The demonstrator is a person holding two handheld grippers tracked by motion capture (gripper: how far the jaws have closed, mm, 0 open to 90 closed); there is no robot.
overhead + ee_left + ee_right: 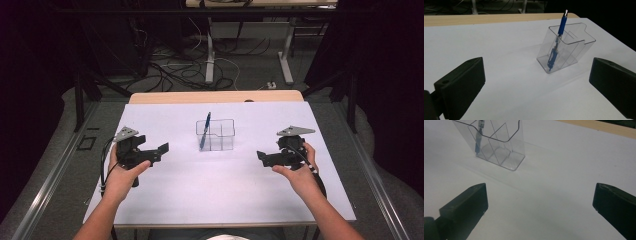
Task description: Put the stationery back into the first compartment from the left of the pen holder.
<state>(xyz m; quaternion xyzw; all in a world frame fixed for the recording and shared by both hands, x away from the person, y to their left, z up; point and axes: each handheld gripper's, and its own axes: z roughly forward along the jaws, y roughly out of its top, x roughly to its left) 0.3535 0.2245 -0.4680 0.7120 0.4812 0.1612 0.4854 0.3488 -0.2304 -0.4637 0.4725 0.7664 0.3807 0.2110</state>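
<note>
1. Your left gripper sits low over the white table, its jaws spread wide with nothing between them. In the left gripper view both black jaws stand far apart at the bottom corners, with only bare table between.

2. Your right gripper is likewise wide apart and empty. In the right gripper view its two jaws frame a bare stretch of white surface.

3. The clear plastic holder stands upright on the table between your two grippers, a little beyond both, touching neither. From your left gripper it lies ahead and to the right of the jaws; from your right gripper it lies ahead and to the left.

4. The blue pen stands tilted inside the holder, in the compartment on the side nearer your left gripper. Its tip rests at the bottom and its silver end leans out above the rim.

5. Seen from your right gripper, the pen is in the far-left compartment, well apart from both jaws.
</note>
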